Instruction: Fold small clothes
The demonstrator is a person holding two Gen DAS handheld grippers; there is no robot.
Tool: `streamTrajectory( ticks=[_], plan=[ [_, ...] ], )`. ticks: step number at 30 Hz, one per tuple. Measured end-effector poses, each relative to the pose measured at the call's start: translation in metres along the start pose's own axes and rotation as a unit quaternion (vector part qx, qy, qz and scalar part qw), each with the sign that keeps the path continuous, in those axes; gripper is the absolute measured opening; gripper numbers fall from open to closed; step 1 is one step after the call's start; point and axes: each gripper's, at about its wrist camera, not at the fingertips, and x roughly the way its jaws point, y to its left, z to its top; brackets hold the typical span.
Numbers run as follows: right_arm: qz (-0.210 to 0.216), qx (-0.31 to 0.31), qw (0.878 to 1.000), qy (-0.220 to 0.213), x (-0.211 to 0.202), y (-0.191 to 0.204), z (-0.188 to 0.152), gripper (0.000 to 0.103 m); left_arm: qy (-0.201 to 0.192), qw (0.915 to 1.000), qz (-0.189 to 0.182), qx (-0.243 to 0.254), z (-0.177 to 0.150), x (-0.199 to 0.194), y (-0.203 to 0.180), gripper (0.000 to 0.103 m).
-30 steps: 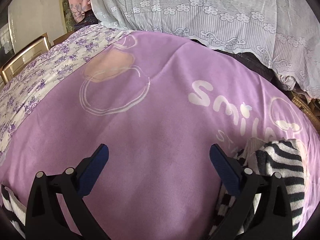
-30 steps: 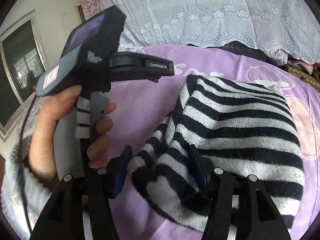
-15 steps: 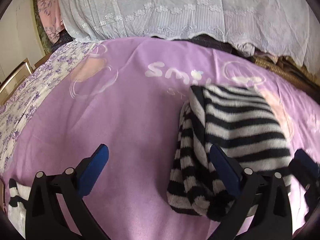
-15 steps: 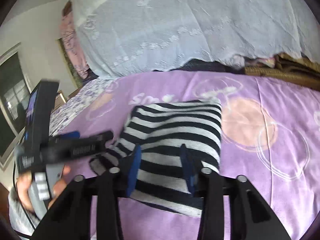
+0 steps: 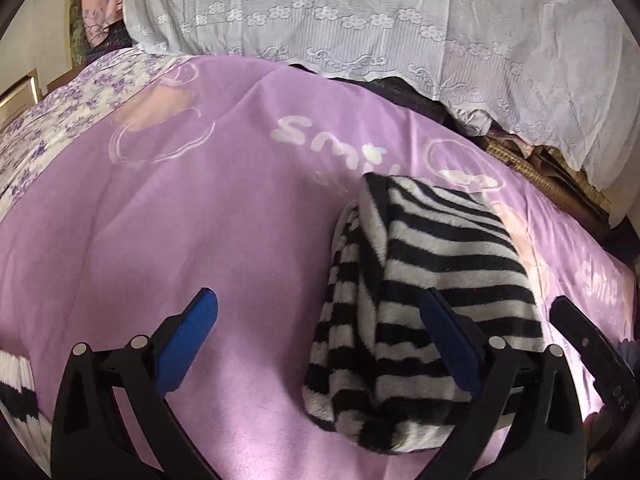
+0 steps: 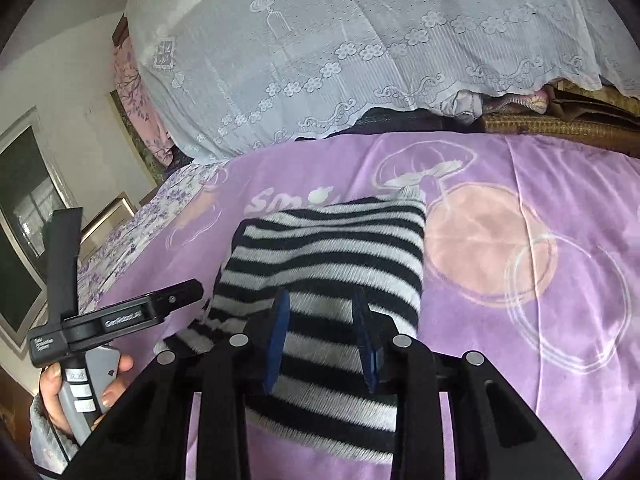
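Since 0.5 s ago the left wrist camera swung slightly left: striped garment (image 5: 424,280) sits further right in frame, more bare purple blanket (image 5: 200,216) ahead.

Left wrist view: left gripper (image 5: 316,332) has its jaws wide, holding nothing, hovering over blanket. Its right fingertip overlaps the garment's near left part; contact cannot be told. Garment is a black-and-white striped knit, folded into a rough rectangle, with a looser layer hanging out along its left edge. Second striped piece (image 5: 16,392) at bottom left corner. White lace cover (image 5: 360,24) behind.

Right wrist view: right gripper (image 6: 320,332) jaws narrow but not closed, over the garment's (image 6: 328,264) near middle; whether the pads pinch fabric cannot be told. The hand (image 6: 84,396) holds the left tool's handle at lower left.

Step, judged: fold nearly done, tidying stage. Next move likely needs the left jaws to take the loose left flap and tuck it in, right gripper steadying the stack.
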Motion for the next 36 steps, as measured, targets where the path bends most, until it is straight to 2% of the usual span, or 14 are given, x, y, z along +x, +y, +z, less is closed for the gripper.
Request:
streamTrajectory(
  ticks=[2, 4, 9, 11, 12, 13, 16, 20, 22, 25, 28, 32, 33, 36],
  plan=[
    [-0.003, 0.012, 0.999, 0.032, 0.021, -0.008, -0.005, 0.033, 0.014, 0.9996, 0.016, 0.018, -0.001, 0.014, -0.011, 0.098],
    [-0.002, 0.011, 1.000, 0.028, 0.033, -0.015, -0.016, 0.036, 0.059, 0.9971, 0.032, 0.037, -0.010, 0.046, -0.016, 0.099],
    [0.021, 0.035, 0.999, 0.023, 0.024, -0.025, -0.013, 0.039, 0.048, 0.9981, 0.025, 0.030, -0.013, 0.047, -0.015, 0.099],
    [0.017, 0.048, 0.999, 0.011, 0.017, -0.034, -0.009, 0.062, 0.046, 0.9988, -0.008, 0.013, -0.009, 0.038, -0.011, 0.098],
    [0.011, 0.056, 0.998, 0.001, 0.013, -0.040, -0.007, 0.081, 0.044, 0.9987, -0.025, 0.003, -0.005, 0.034, -0.008, 0.099],
    [0.011, 0.070, 0.997, -0.011, 0.009, -0.048, -0.005, 0.087, 0.042, 0.9985, -0.034, -0.003, -0.003, 0.033, -0.004, 0.099],
    [0.046, 0.118, 0.992, 0.007, 0.014, -0.072, -0.004, 0.088, 0.073, 0.9936, -0.084, -0.024, -0.001, 0.047, 0.002, 0.099],
    [0.090, 0.173, 0.980, 0.039, 0.036, -0.091, -0.012, 0.088, 0.081, 0.9918, -0.099, 0.000, -0.006, 0.053, -0.010, 0.099],
    [0.102, 0.178, 0.978, 0.048, 0.045, -0.089, -0.013, 0.088, 0.094, 0.9844, -0.149, 0.003, -0.009, 0.054, -0.018, 0.099],
    [0.117, 0.171, 0.976, 0.060, 0.055, -0.082, -0.011, 0.088, 0.096, 0.9854, -0.140, 0.007, -0.012, 0.063, -0.020, 0.099],
    [0.118, 0.169, 0.976, 0.070, 0.070, -0.079, -0.009, 0.088, 0.108, 0.9807, -0.159, -0.033, -0.007, 0.074, -0.006, 0.099],
    [0.121, 0.156, 0.978, 0.071, 0.079, -0.075, -0.005, 0.087, 0.094, 0.9841, -0.149, -0.017, -0.011, 0.073, -0.015, 0.099],
    [0.123, 0.149, 0.979, 0.069, 0.078, -0.073, -0.005, 0.081, 0.091, 0.9834, -0.155, -0.020, -0.011, 0.073, -0.016, 0.097],
    [0.104, 0.124, 0.985, 0.055, 0.073, -0.064, -0.006, 0.073, 0.080, 0.9818, -0.171, -0.016, -0.014, 0.069, -0.022, 0.080]
  ],
)
